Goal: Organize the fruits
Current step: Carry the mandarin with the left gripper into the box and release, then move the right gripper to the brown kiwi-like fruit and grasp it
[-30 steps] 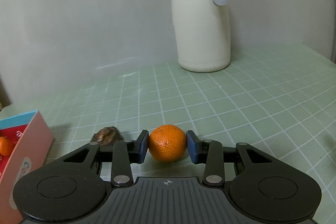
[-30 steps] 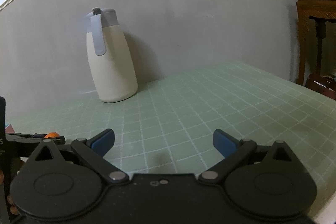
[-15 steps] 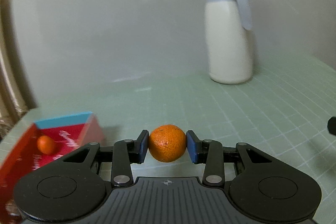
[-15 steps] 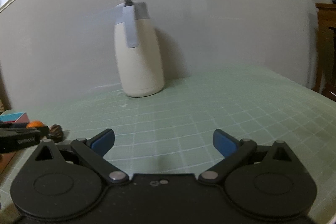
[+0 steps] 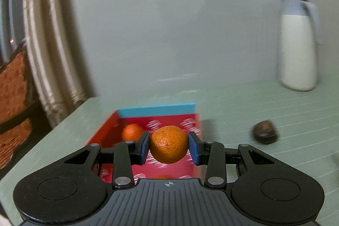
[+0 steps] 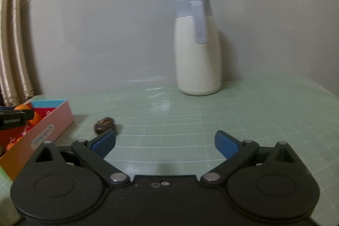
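Observation:
My left gripper (image 5: 169, 148) is shut on a small orange mandarin (image 5: 168, 144) and holds it above the open red box (image 5: 169, 120). Another mandarin (image 5: 131, 132) lies inside the box at its far left. A dark brown wrinkled fruit (image 5: 265, 135) lies on the green table to the right of the box. My right gripper (image 6: 165, 144) is open and empty, low over the table. In its view the brown fruit (image 6: 104, 124) lies just beyond the left fingertip, and the box (image 6: 50, 126) is at the left with the left gripper over it.
A cream thermos jug with a grey lid (image 6: 198, 46) stands at the back of the table by the wall; it also shows in the left wrist view (image 5: 298, 43). A curtain (image 5: 48, 46) hangs past the table's left edge. The green grid mat (image 6: 233, 115) covers the table.
My left gripper has swung left with the mandarin, from beside the brown fruit to over the red box. My right gripper has turned left too; the jug and box shifted right in view.

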`<state>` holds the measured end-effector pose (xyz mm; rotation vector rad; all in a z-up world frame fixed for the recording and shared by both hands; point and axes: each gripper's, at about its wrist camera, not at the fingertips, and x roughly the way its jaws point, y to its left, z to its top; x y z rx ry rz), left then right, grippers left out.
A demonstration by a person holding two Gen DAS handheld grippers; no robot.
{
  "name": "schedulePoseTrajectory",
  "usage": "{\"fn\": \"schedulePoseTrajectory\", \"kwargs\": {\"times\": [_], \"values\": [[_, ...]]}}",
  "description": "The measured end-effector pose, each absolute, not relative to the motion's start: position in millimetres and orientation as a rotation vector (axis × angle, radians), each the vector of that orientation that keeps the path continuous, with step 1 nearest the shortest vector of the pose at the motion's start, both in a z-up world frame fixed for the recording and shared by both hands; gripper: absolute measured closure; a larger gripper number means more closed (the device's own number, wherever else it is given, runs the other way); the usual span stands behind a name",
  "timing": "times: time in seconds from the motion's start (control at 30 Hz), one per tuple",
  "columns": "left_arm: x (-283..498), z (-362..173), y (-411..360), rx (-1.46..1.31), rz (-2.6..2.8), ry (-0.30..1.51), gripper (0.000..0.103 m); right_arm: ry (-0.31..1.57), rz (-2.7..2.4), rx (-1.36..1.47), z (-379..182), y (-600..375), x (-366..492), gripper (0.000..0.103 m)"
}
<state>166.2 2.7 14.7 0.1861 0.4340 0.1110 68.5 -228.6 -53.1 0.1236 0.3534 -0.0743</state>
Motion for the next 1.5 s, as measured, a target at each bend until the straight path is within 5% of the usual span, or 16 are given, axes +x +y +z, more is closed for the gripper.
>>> {"fn": "schedulePoseTrajectory", "kwargs": {"times": [1.0, 1.13, 1.5], "values": [[164.2, 0.6, 91.0, 0.045, 0.271, 0.544, 0.062, 0.380, 0.136, 0.063, -59.9, -137.5, 110.8, 0.003], [157.4, 6.9, 96.8, 0.041, 0.268, 0.529, 0.059, 0.385, 0.148, 0.062, -60.8, -132.9, 113.2, 0.003], [117.7, 19.8, 116.5, 0.002, 0.324, 0.477, 0.028, 0.393, 0.149, 0.057, -61.8, -128.3, 116.6, 0.003]]}}
